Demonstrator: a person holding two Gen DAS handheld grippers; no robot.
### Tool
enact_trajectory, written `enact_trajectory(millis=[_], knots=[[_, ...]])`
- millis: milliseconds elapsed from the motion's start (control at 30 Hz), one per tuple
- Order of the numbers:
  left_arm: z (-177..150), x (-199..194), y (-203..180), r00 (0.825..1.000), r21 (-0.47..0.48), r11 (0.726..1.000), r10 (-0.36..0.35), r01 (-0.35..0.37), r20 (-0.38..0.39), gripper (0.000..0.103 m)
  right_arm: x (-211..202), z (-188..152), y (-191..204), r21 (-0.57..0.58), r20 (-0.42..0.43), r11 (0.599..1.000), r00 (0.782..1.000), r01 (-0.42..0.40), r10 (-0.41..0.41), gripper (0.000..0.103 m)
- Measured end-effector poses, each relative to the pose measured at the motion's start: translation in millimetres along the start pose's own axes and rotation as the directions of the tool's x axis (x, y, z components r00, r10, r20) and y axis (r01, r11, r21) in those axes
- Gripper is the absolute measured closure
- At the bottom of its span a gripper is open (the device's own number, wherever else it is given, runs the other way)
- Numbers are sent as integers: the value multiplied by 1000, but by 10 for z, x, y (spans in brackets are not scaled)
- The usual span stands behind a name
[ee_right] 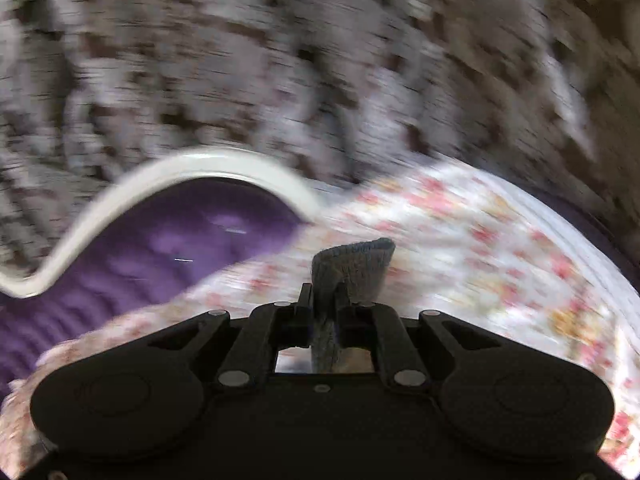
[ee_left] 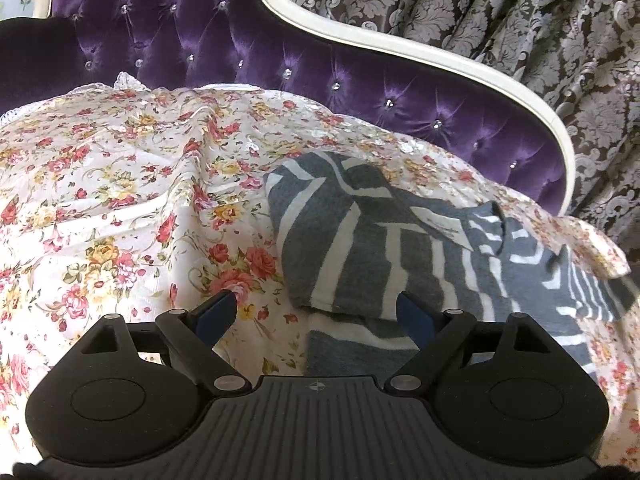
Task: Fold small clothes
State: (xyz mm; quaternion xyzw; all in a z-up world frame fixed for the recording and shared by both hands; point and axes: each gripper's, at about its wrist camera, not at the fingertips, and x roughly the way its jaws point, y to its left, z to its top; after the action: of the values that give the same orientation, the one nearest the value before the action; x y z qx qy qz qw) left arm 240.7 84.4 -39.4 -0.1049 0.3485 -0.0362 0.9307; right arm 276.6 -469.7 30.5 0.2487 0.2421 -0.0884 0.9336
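A grey garment with white stripes (ee_left: 368, 248) lies rumpled on the floral cloth (ee_left: 120, 184), partly folded over itself, with its right side lifted and blurred. My left gripper (ee_left: 320, 312) hovers open just in front of its near edge, the blue pads apart and nothing between them. In the right wrist view my right gripper (ee_right: 325, 292) is shut on a fold of the grey garment (ee_right: 352, 264), which sticks up past the fingertips. That view is blurred by motion.
The floral cloth covers a seat with a purple tufted back (ee_left: 240, 48) and a white curved frame (ee_left: 360, 32). A brown and silver patterned curtain (ee_left: 500, 20) hangs behind. The cloth's right edge (ee_left: 600, 248) droops off the seat.
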Motion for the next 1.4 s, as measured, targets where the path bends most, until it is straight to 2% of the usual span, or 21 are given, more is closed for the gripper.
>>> enact_trajectory(millis=[100,200,300,433,600,767,867,933,1000,1100,1200,1300,1400], knots=[[8,-49,13,1000,0,1000,-10,10,1,16,-128,68,592,-82,-2,989,993,-120,120,86],[28,-94,58,1000,-21,999,-26,26,3,16,-212,27,1130,-140,-20,961,971,-238,238,86],[65,-146,113,999,-41,999,-33,34,13,16,-216,-138,1670,-192,-74,915,934,-356,348,86],[110,-191,197,999,-69,997,-35,36,22,16,-117,-581,2295,-232,-194,836,865,-498,462,86],[145,-212,290,999,-103,994,-24,27,22,16,194,-1259,2789,-206,-336,773,785,-600,520,86],[168,-220,352,999,-117,993,-19,22,27,16,416,-1909,3055,-206,-428,747,744,-633,512,85],[178,-217,383,1000,-125,992,-15,18,27,16,430,-2176,3073,-184,-474,725,706,-664,526,77],[180,-212,402,1000,-129,992,-9,12,27,16,408,-2258,3070,-199,-490,704,691,-682,531,66],[182,-202,418,1000,-133,991,-3,6,25,16,297,-2240,2974,-213,-486,689,687,-693,541,51],[180,-190,425,1000,-137,991,2,1,23,16,206,-2098,2828,-219,-453,693,700,-687,552,49],[174,-178,410,1000,-135,991,0,3,21,16,175,-1880,2557,-205,-400,733,739,-649,542,45],[162,-154,363,1000,-116,993,-3,5,19,16,219,-1680,2237,-205,-359,790,795,-577,488,42],[135,-116,307,1000,-91,996,-3,3,9,16,391,-1541,1837,-135,-354,848,824,-513,442,42]])
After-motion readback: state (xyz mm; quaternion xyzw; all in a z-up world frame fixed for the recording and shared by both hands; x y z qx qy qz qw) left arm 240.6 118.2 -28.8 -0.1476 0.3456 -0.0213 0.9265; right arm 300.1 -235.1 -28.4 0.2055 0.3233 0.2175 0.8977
